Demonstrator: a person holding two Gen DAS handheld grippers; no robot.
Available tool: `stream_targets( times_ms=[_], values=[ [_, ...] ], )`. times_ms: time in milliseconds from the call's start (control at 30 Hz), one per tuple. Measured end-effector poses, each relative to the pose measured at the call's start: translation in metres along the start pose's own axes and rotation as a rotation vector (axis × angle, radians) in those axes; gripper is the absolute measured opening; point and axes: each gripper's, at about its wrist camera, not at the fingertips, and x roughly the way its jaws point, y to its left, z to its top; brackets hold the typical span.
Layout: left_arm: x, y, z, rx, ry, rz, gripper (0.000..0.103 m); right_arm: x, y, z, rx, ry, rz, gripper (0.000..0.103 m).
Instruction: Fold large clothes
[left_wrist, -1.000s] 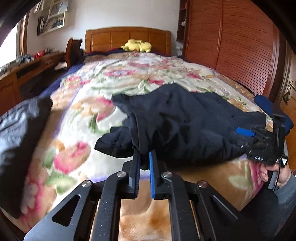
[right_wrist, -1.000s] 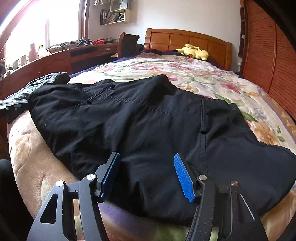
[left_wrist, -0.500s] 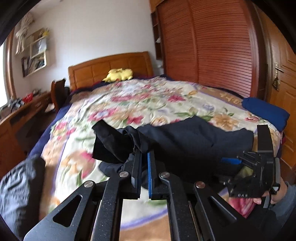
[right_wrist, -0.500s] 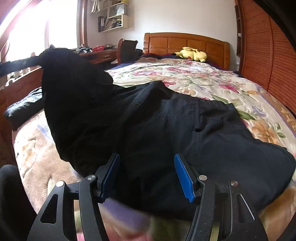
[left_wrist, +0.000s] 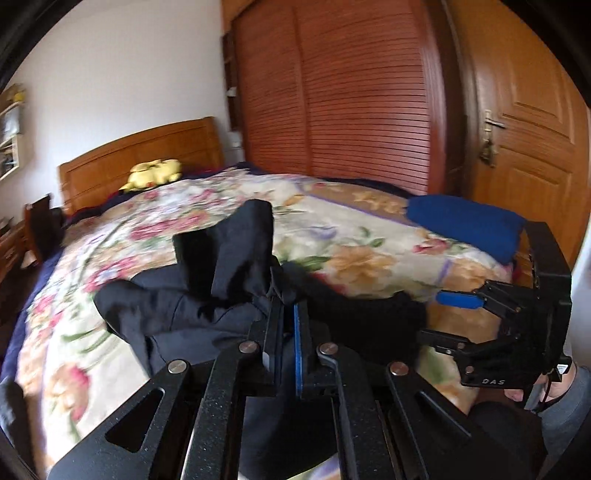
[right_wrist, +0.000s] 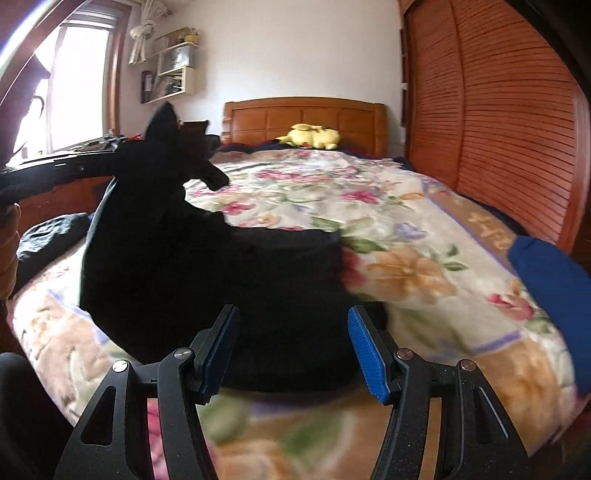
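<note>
A large black garment (right_wrist: 280, 295) lies across the near end of a floral bedspread (right_wrist: 388, 229). My left gripper (left_wrist: 289, 314) is shut on a bunched edge of that black garment (left_wrist: 221, 258) and holds it up off the bed, folded over toward the right. In the right wrist view the lifted cloth stands as a tall black peak at the left, with the left gripper (right_wrist: 55, 173) behind it. My right gripper (right_wrist: 291, 319) is open at the garment's near edge, its blue pads apart with nothing pinched. The right gripper (left_wrist: 465, 306) also shows at the garment's right end.
A folded blue cloth (right_wrist: 554, 288) lies on the bed's right corner. A dark grey garment (right_wrist: 48, 240) sits at the left edge. A yellow plush toy (right_wrist: 310, 136) rests by the wooden headboard. A slatted wardrobe (left_wrist: 351, 110) and a door (left_wrist: 524, 122) stand on the right.
My left gripper has raised the garment's left edge and carried it rightward over the rest, so the cloth now covers less of the bed. My right gripper rose and shifted, staying open.
</note>
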Motion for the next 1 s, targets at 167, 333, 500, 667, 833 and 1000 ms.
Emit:
stream_targets(
  times_ms=[167,333,500,667,833,1000],
  values=[
    [0.012,-0.038,0.012,0.014,0.000,-0.114,0.004,-0.013,-0.018,0.002,0.045,0.000,-0.038,0.063],
    [0.030,-0.045,0.003,0.010,0.085,-0.116,0.005,-0.014,-0.022,-0.002,0.056,0.020,-0.056,0.063],
    [0.021,-0.033,-0.007,-0.001,0.100,-0.120,0.013,-0.012,-0.016,0.003,0.062,0.029,-0.042,0.063],
    [0.001,-0.003,-0.008,-0.097,0.055,-0.161,0.046,-0.008,-0.003,0.017,0.037,0.017,-0.028,0.063],
    [-0.024,0.016,-0.010,-0.106,0.013,-0.116,0.073,-0.003,0.017,0.037,0.014,-0.005,0.008,0.063],
    [-0.049,0.046,-0.025,-0.120,-0.025,-0.025,0.077,0.008,0.039,0.052,-0.012,-0.005,0.067,0.063]
  ],
)
